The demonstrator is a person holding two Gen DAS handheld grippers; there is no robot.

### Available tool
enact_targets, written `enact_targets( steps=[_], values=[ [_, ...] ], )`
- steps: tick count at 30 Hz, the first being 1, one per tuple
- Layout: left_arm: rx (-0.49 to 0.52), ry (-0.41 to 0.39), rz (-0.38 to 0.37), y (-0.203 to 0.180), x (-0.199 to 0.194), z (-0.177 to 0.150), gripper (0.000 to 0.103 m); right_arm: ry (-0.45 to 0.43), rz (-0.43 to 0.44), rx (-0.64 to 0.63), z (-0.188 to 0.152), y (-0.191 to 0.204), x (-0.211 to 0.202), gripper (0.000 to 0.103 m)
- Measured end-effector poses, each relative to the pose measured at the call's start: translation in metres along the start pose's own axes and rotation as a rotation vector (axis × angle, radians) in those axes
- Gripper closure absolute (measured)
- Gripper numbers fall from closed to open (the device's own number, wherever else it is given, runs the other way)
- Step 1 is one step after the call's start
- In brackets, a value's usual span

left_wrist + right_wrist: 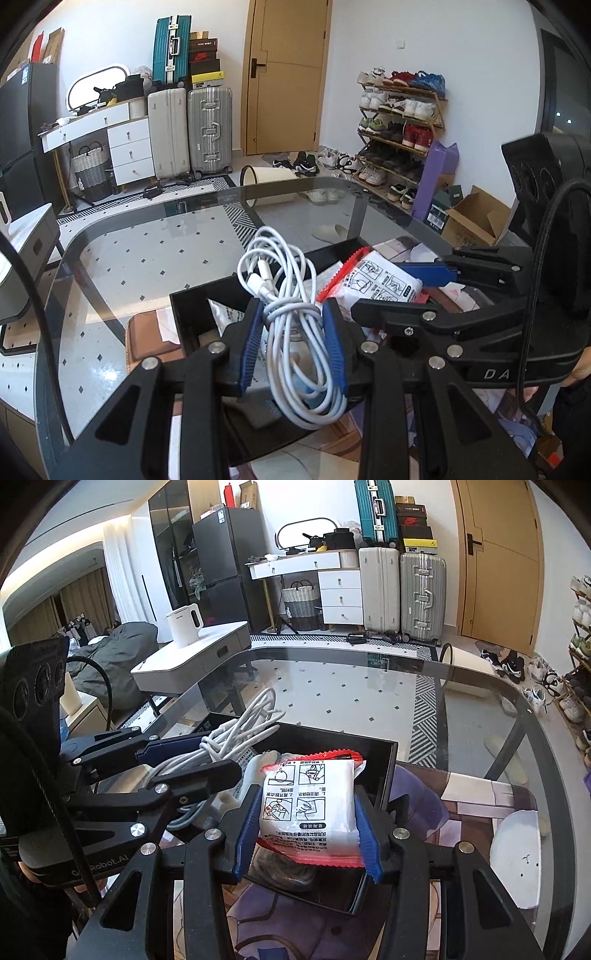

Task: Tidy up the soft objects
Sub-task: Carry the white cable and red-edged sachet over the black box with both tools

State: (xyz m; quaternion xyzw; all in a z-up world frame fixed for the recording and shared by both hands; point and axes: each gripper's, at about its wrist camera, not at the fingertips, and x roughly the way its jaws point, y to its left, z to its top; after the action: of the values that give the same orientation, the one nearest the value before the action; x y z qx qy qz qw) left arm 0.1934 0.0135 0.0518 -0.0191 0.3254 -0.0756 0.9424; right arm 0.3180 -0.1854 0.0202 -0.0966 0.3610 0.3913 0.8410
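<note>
The coiled white cable [291, 314] is clamped between the left gripper [293, 343] jaws, above the black tray [192, 306]. The white-and-red packet [310, 805] is clamped between the right gripper [306, 834] jaws, above the same tray, which rests on the glass table [369, 686].

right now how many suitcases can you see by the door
3: a beige hard-shell suitcase and a silver ribbed suitcase stand side by side; a teal suitcase stands behind them. Others may be hidden.
</note>
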Motion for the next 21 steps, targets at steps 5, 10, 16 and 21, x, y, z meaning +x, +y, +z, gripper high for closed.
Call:
enact_targets(
  steps=[5, 10, 16, 21],
  values=[
    [0.001, 0.007, -0.006, 0.001, 0.0, -0.004, 0.072, 0.013, -0.002, -0.011, -0.001, 0.0, 0.006, 0.055],
    [0.024, 0.068, 0.0, -0.001, 0.01, -0.013, 0.073, 0.025, -0.011, -0.035, 0.002, 0.002, 0.014, 0.055],
    [0.002, 0.071, -0.02, 0.003, 0.01, -0.014, 0.075, 0.036, -0.019, -0.056, 0.001, 0.004, 0.02, 0.055],
    [0.01, 0.084, -0.026, 0.006, 0.007, -0.014, 0.075, 0.047, -0.03, -0.075, -0.002, 0.005, 0.022, 0.055]
  ],
)
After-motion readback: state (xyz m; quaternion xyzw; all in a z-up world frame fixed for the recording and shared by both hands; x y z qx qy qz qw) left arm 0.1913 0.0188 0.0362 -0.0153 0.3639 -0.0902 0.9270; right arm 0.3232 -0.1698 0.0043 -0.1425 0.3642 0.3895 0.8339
